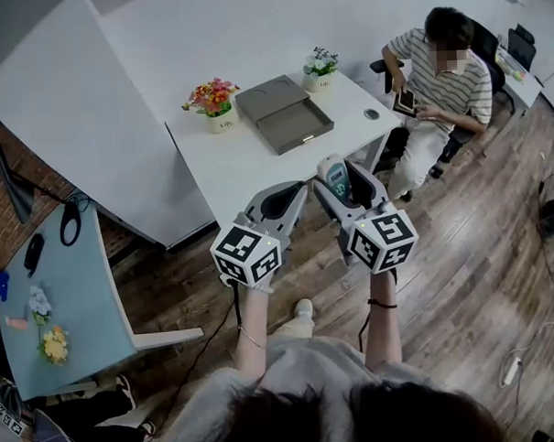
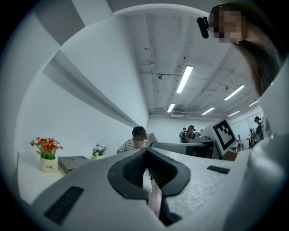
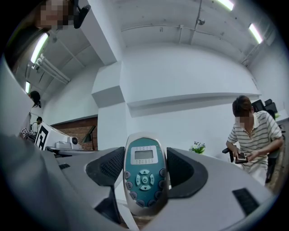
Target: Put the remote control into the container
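In the head view my right gripper [image 1: 341,181] is shut on a grey and teal remote control [image 1: 334,174], held above the near edge of the white table [image 1: 243,167]. The right gripper view has the remote control [image 3: 143,173] upright between the dark pads of the right gripper [image 3: 145,164], screen and buttons facing the camera. My left gripper [image 1: 287,197] hangs beside it, shut with nothing in it; its pads meet in the left gripper view [image 2: 145,161]. The grey container [image 1: 283,113] lies further back on the table, apart from both grippers, and appears again at the left as the container [image 2: 72,162].
Two flower pots [image 1: 215,104] [image 1: 319,69] flank the container. A small round disc [image 1: 371,114] lies near the table's right end. A person [image 1: 440,80] sits at the right end with a phone. A blue table [image 1: 65,298] with small items stands at the left.
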Demonstrator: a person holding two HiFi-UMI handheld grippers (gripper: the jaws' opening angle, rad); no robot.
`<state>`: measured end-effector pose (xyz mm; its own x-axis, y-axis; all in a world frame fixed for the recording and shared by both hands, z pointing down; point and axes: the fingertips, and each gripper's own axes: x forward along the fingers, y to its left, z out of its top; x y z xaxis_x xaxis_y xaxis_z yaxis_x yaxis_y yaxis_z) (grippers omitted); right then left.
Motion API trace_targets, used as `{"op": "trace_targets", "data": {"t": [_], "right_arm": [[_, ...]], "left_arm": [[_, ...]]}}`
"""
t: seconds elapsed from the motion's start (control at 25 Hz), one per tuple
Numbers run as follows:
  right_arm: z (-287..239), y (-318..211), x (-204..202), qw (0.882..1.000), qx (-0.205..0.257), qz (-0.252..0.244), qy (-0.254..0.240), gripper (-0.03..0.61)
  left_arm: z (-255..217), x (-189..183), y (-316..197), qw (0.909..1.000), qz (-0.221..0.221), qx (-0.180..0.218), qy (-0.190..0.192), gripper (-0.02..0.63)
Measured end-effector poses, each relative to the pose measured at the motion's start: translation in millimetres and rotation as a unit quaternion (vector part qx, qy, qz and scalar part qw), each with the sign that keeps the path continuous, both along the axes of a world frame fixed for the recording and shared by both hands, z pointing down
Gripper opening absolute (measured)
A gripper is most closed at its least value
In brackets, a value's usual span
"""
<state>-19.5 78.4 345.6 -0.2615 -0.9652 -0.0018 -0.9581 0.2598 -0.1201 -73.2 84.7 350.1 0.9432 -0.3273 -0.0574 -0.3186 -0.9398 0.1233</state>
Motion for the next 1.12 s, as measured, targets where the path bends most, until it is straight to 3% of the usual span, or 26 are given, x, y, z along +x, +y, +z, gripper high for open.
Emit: {"op": "trace_targets", "data": {"t": [0.52, 0.8, 1.12], "right_arm": [[5.5, -79.5, 40.2, 1.0, -0.008, 0.011, -0.002, 0.291], [7.3, -108.2, 59.6, 1.0, -0.012, 0.009, -0.001, 0.291], [6.6, -163.1, 78.4, 0.999, -0.018, -0.033, 0.005, 0.291]], "left_arm": [[4.3, 41.3, -75.0, 0.9995, 0.031, -0.002, -0.003, 0.003], [6.9, 46.9, -102.3, 0.9998, 0.016, -0.008, -0.002, 0.003], [11.1, 66.2, -153.1, 0.9995, -0.022, -0.019, -0.005, 0.003]]}}
